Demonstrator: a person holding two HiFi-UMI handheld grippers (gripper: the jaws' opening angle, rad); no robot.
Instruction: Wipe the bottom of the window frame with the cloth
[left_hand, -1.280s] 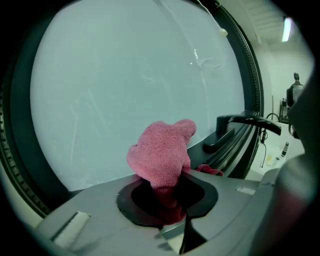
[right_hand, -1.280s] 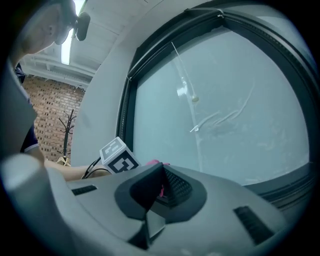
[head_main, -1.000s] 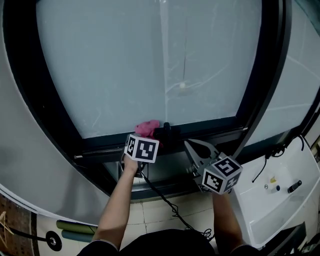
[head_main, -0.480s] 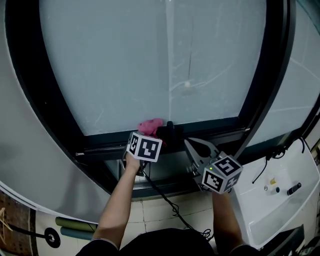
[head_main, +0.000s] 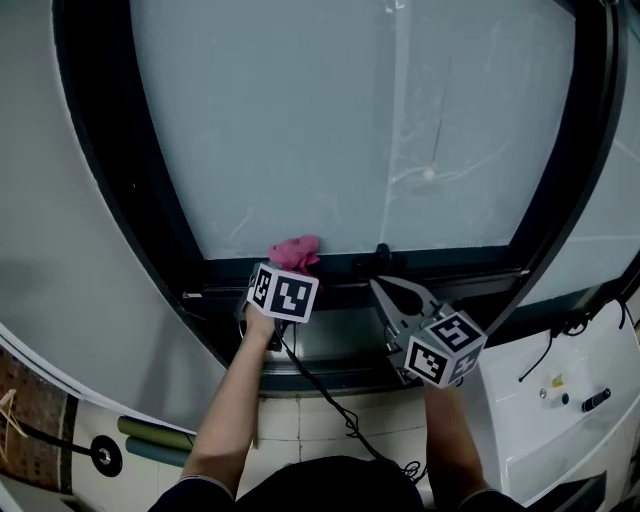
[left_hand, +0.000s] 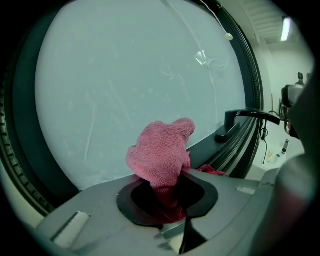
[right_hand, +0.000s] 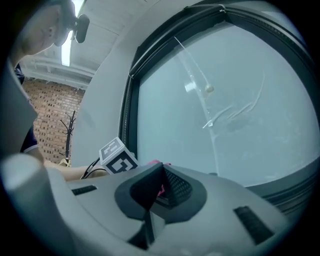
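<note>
A pink cloth (head_main: 296, 252) is bunched against the bottom of the dark window frame (head_main: 450, 262), where the frosted glass meets it. My left gripper (head_main: 288, 272) is shut on the cloth, which hides its fingertips. In the left gripper view the cloth (left_hand: 162, 155) bulges up out of the jaws of the left gripper (left_hand: 167, 192), with the frame's bottom rail (left_hand: 207, 145) running off to the right. My right gripper (head_main: 378, 287) hovers below the rail, right of the cloth, shut on nothing. The right gripper (right_hand: 157, 175) shows its jaws closed together.
A black window handle (head_main: 381, 255) sticks up from the rail right of the cloth, and shows as the handle (left_hand: 235, 122) from the left gripper. A pull cord with a bead (head_main: 430, 175) hangs on the glass. A white unit (head_main: 560, 400) stands low right, a black cable (head_main: 330, 400) trails below.
The cloth and left gripper have slid left along the bottom rail, away from the handle they were next to. The head view has shifted with them.
</note>
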